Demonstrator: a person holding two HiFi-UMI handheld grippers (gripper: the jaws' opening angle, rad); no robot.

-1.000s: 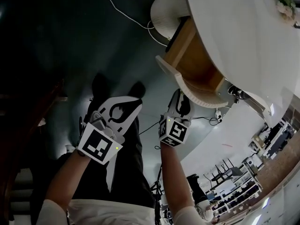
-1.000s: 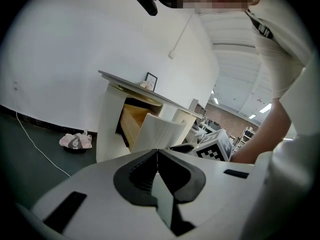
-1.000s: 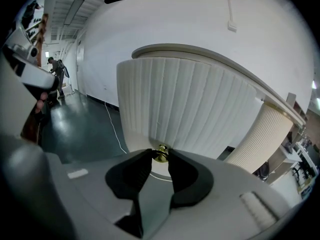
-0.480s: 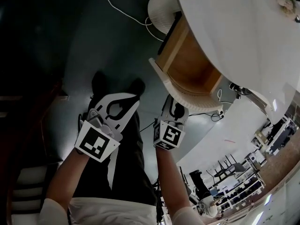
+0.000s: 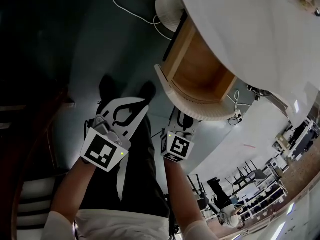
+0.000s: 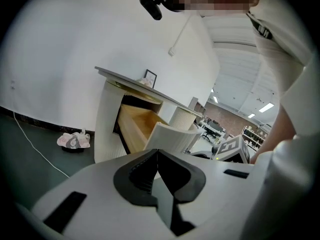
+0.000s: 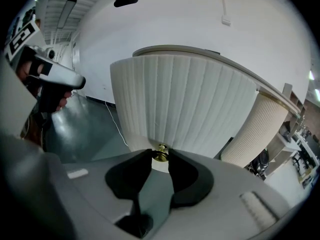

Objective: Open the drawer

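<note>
The drawer [image 5: 200,71] stands pulled out of the white round table [image 5: 250,29], its bare wooden inside showing. Its ribbed cream front [image 7: 185,114] fills the right gripper view. My right gripper [image 7: 160,156] is shut on the small brass knob [image 7: 161,153] at the front's lower edge. In the head view the right gripper [image 5: 181,118] sits just below the drawer front [image 5: 192,101]. My left gripper [image 5: 142,104] hangs to its left, shut and holding nothing. In the left gripper view the left gripper [image 6: 156,151] points toward the open drawer [image 6: 137,126] from the side.
A white cable [image 5: 130,11] trails over the dark floor beside the table's ribbed base [image 5: 167,9]. The person's shoes [image 5: 107,86] stand below the grippers. A second ribbed column [image 7: 260,129] rises right of the drawer front. Crumpled rags [image 6: 74,140] lie by the wall.
The drawer has slid farther out of the table, showing more wood. My right gripper has drawn back toward the person with the knob. The left gripper has stayed put.
</note>
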